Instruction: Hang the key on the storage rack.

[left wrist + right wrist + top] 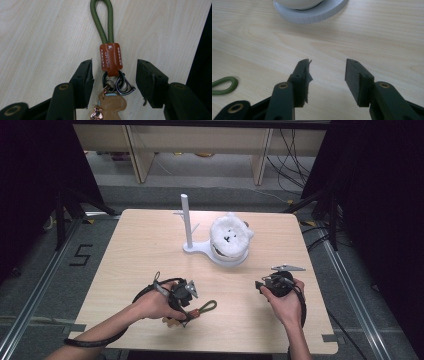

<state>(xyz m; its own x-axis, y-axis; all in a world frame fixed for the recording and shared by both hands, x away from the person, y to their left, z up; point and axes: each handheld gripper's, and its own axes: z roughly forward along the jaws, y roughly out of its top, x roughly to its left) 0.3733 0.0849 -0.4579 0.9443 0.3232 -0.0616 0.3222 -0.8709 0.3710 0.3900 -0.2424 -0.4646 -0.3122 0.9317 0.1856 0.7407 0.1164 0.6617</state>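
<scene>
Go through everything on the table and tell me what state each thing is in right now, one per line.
Left gripper: open, jaws either side of the keychain.
Right gripper: open, holding nothing.
Keychain: lying flat on the table, not clamped.
White stand: upright, nothing hanging on its pegs.
Plush toy: sitting on the stand's round base.

I see my left hand-held gripper (114, 82) spread wide around the keychain (110, 58), mid-frame on the bench (45, 37).

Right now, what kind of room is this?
Probably a lab set up for recording: a bare wooden table on a grey floor, loose cables behind it, and a floor marking "5".
</scene>
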